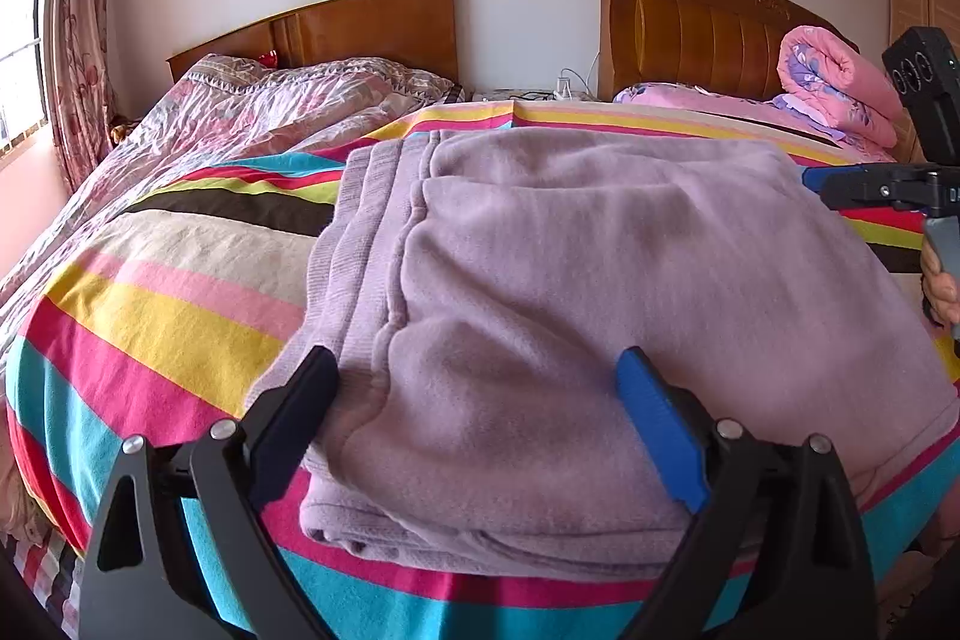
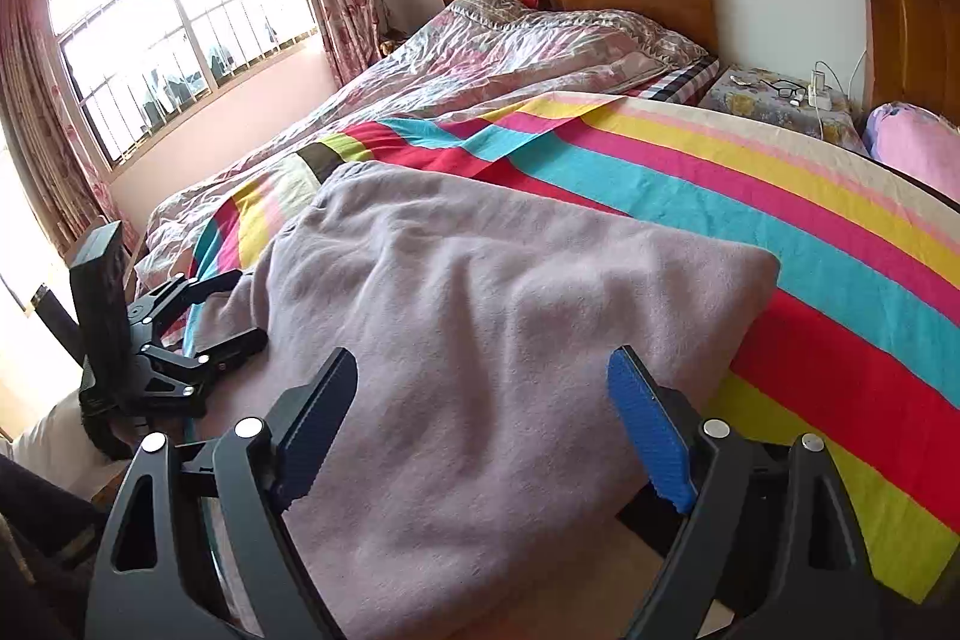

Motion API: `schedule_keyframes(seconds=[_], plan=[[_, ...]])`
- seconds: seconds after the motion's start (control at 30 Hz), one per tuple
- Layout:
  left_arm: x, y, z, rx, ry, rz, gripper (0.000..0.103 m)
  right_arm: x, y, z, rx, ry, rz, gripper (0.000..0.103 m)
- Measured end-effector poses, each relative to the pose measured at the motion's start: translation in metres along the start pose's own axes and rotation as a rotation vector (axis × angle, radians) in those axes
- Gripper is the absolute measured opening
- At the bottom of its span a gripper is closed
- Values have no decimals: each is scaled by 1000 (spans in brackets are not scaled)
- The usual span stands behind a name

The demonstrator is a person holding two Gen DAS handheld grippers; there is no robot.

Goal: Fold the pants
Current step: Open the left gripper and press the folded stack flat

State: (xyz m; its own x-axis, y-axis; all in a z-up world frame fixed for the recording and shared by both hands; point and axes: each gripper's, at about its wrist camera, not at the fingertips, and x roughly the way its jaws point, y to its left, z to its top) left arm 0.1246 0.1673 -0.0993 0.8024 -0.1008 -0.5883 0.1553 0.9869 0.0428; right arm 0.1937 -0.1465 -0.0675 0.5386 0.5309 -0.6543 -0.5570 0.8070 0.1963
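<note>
Both tongs (image 1: 474, 382) (image 2: 483, 382) gape wide over folded pants (image 1: 570, 280), gripping nothing.

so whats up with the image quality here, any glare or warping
Right wrist view: the window is blown out white and washes out the left edge. Both views: strong fisheye bending, dark corners, the striped sheet bulging into a dome. Left wrist view: evenly lit, pants sharp, no glare.

Left gripper (image 1: 477, 418), right gripper (image 2: 483, 418): black frames, silver screws, one blue finger each.
</note>
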Motion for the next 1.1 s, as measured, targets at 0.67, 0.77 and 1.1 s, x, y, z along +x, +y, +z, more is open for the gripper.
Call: schedule_keyframes(seconds=[0.67, 0.77, 1.1], plan=[[3, 0, 1, 2, 11, -24, 100, 29, 15, 53, -33, -12, -92, 89], [2, 0, 1, 1, 9, -26, 101, 41, 34, 41, -100, 41, -57, 89], [1, 0, 0, 1, 3, -28, 101, -3, 20, 30, 84, -70, -133, 90]])
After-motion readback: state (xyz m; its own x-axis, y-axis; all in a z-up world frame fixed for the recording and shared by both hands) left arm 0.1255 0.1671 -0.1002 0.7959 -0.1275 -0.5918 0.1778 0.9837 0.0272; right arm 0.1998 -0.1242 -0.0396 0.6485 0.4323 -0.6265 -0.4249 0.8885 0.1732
